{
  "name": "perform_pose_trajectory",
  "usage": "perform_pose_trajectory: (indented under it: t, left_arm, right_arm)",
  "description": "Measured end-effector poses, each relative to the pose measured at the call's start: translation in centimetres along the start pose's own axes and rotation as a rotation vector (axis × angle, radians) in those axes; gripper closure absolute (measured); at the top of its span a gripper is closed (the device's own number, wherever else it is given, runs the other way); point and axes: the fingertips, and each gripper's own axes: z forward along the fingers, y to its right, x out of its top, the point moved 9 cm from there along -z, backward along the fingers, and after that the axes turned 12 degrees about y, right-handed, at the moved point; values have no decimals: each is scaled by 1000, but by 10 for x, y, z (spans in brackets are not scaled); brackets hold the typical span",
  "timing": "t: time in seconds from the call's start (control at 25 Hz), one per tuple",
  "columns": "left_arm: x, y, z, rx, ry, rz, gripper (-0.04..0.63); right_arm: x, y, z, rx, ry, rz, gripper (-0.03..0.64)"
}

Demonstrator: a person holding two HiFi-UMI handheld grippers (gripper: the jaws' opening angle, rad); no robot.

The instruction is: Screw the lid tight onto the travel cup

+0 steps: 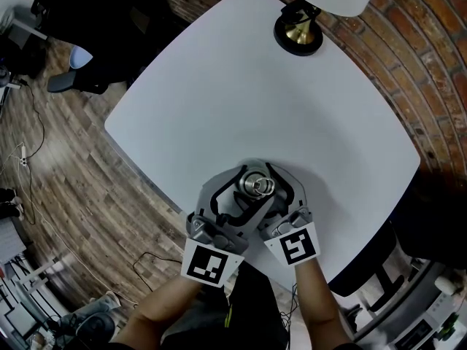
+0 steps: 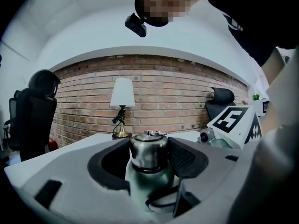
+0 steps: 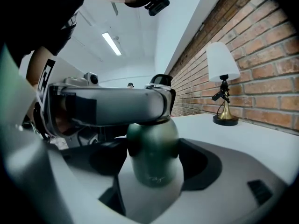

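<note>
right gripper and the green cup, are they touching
Touching. In its own view the right gripper has both dark pads pressed against the sides of the green cup, with no gap.

An office-like room: swivel chairs [image 2: 37,111], white table [image 1: 255,100], lamp [image 2: 122,106], brick wall [image 2: 182,94].

Open table [image 1: 219,100] beyond the travel cup [image 1: 257,185]; lamp [image 1: 298,33] at far edge, brick wall [image 1: 408,64] behind
</note>
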Motion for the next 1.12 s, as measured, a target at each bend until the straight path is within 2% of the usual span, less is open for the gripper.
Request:
perform_pose_trajectory:
  t: [0.16,0.28,0.44,0.56,0.64,0.72,0.84,0.96,1.12]
  left_arm:
    - [-2,-7,1,-130,20,-1,337]
    - [-2,-17,3,-300,37,-4,339]
    - [-3,-32,10,-548,46,-51,337]
    - [-3,-40,16,-683,35,-77,336]
    - [-2,-43,19,-745,21,-82,332]
    - [0,-44,22,-780,10,-84,331]
    - [-1,-45,21,-786,5,-90,331]
    - [-2,-43,20,-759,14,-99,331]
    - [-4,-40,17,-679,14,-91,324]
  right_arm:
    - [-1,0,-1,3,1,1,272]
    - [0,0,-1,1,0,9,273]
    - [0,1,-1,9,0,-4,273]
    - [0,0,-1,2,-3,5,273]
    - [0,-1,-1,-3,-4,10,273]
    - [1,-1,-1,-4,0,8,273]
    - [1,-1,0,-3,0,5,273]
    - [0,-1,-1,-4,-3,8,273]
    - [0,0,-1,-6,-1,9,273]
